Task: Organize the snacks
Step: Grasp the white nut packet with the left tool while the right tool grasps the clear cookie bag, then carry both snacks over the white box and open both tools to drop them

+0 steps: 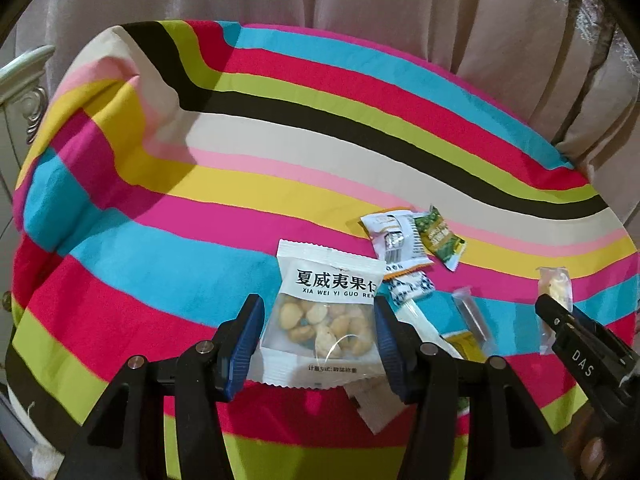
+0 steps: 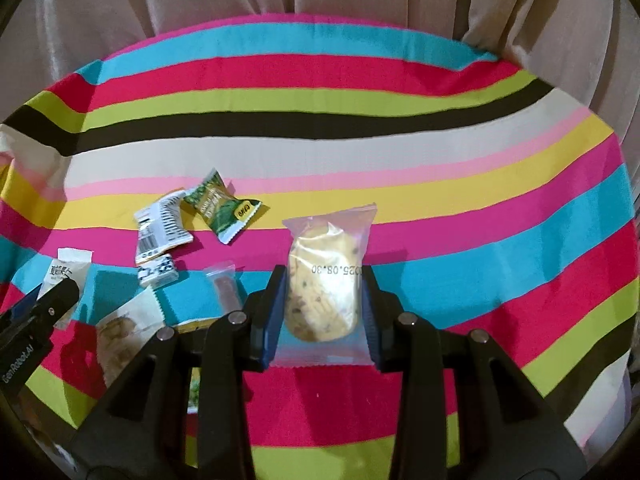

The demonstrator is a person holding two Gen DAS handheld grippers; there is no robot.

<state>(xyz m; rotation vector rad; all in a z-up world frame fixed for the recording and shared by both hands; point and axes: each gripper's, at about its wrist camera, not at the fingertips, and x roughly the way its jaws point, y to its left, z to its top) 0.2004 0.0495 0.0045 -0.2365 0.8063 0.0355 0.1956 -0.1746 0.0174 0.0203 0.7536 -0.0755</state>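
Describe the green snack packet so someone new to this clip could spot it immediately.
On the striped cloth, look at the loose pile of snacks left of the right gripper. The green packet lies at the pile's far edge, beside a white barcode-printed packet. It is the only green wrapper, with a yellow tag at one end.

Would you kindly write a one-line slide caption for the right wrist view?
Right gripper clamps a clear-wrapped cookie above the striped cloth, with loose snack packets lying to its left.
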